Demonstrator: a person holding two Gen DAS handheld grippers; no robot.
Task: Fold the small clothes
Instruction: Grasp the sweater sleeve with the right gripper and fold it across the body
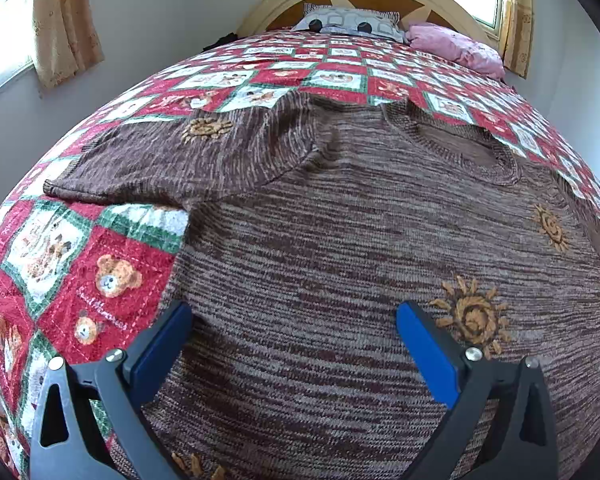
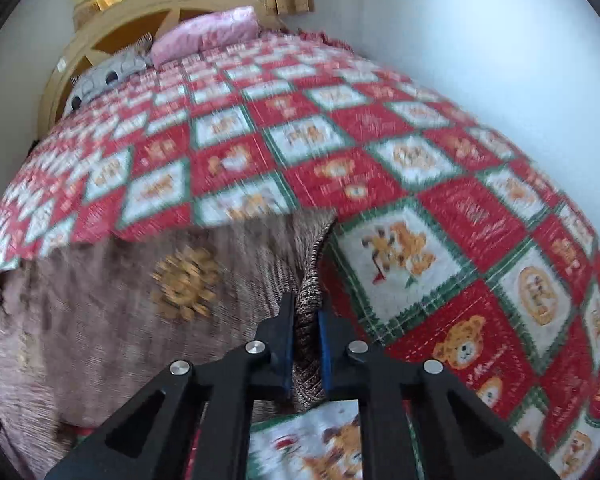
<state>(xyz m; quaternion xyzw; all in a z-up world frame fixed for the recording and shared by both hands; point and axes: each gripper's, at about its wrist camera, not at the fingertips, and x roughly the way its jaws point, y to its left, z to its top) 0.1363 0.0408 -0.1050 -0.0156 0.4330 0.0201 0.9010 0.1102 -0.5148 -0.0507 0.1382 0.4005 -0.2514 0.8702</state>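
A brown knitted sweater (image 1: 340, 248) with orange sun motifs lies spread flat on the bed, one sleeve (image 1: 172, 160) stretched out to the left and the neck opening at the upper right. My left gripper (image 1: 294, 320) is open, its blue pads low over the sweater's lower body. In the right wrist view the sweater (image 2: 120, 312) fills the lower left. My right gripper (image 2: 305, 316) is shut on a bunched edge of the sweater, lifted a little off the quilt. This view is motion-blurred.
The bed is covered by a red, white and green teddy-bear quilt (image 1: 80, 280), which also shows in the right wrist view (image 2: 440, 208). A grey pillow (image 1: 352, 22) and a pink pillow (image 1: 456, 46) lie by the headboard. Walls and curtained windows surround the bed.
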